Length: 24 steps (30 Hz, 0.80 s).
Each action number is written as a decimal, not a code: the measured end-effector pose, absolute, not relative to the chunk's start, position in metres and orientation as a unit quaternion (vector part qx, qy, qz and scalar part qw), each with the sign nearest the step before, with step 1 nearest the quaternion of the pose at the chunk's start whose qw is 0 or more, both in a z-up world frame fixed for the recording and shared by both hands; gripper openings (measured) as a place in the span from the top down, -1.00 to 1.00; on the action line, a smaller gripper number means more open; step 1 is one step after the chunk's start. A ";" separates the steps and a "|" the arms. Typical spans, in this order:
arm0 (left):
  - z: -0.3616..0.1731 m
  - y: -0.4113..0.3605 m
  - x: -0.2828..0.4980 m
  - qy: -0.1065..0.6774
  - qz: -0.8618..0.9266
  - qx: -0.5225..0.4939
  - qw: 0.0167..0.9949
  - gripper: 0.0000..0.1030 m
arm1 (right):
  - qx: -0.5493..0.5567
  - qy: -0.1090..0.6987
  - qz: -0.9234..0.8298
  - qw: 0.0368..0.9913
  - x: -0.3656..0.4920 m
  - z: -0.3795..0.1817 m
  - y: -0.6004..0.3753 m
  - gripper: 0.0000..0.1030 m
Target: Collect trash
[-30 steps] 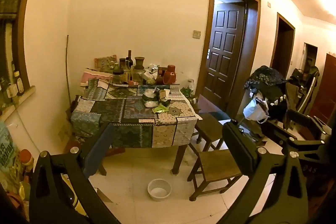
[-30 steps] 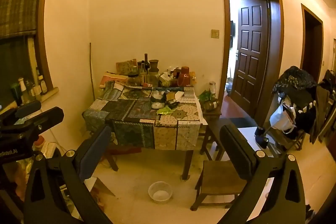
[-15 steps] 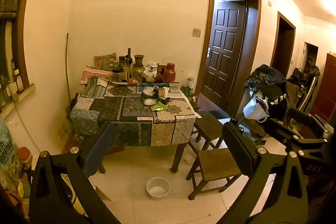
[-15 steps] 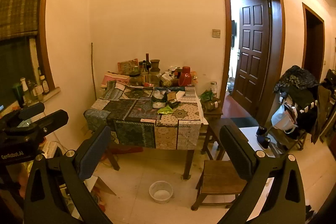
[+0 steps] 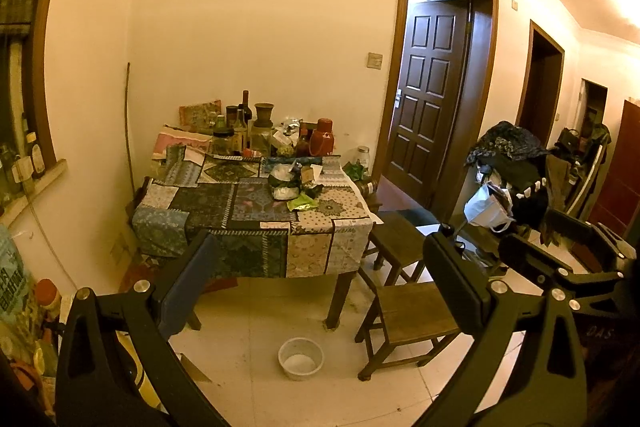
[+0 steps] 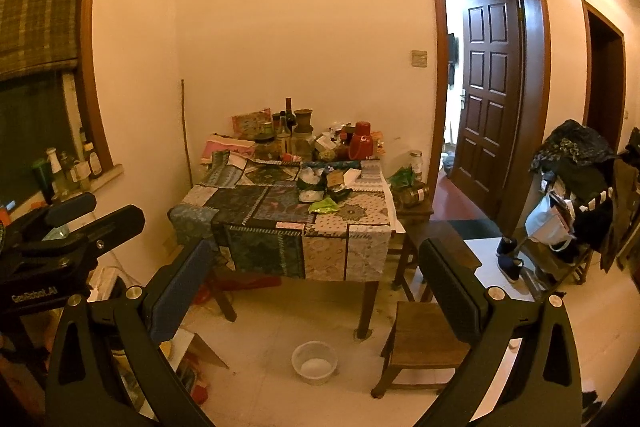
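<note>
Fingers of left gripper (image 5: 316, 283) and right gripper (image 6: 316, 283) spread wide, empty, well apart from patchwork-clothed wooden table (image 6: 360, 227). Crumpled green wrapper (image 6: 323, 205) and wrapper pile (image 6: 316, 183) lying untouched on top. Nothing collected yet; whole pickup ahead.

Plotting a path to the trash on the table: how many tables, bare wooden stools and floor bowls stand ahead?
table: 1
bare wooden stools: 2
white floor bowl: 1
Total: 4
</note>
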<state>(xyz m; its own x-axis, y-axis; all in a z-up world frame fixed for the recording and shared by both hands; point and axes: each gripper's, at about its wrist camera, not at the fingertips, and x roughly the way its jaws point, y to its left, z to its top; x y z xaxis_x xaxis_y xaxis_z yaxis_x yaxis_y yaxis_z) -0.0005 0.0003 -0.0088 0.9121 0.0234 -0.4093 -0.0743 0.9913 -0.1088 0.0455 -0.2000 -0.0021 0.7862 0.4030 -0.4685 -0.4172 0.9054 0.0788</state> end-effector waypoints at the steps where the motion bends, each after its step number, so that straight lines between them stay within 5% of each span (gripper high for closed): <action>1: -0.010 0.000 0.000 0.209 0.025 -0.061 0.976 -0.99 | -0.014 0.245 0.218 0.945 0.046 -0.002 -0.200 -0.99; 24: -0.013 -0.009 0.005 0.209 0.025 -0.063 0.975 -0.99 | -0.012 0.246 0.220 0.944 0.049 -0.007 -0.205 -0.99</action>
<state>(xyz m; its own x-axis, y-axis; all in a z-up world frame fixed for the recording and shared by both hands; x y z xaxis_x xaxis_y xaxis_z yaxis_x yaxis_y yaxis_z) 0.0052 -0.0088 -0.0129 0.9110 0.0219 -0.4118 -0.0748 0.9908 -0.1127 0.0490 -0.2052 -0.0071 0.7817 0.4096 -0.4703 -0.4215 0.9028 0.0855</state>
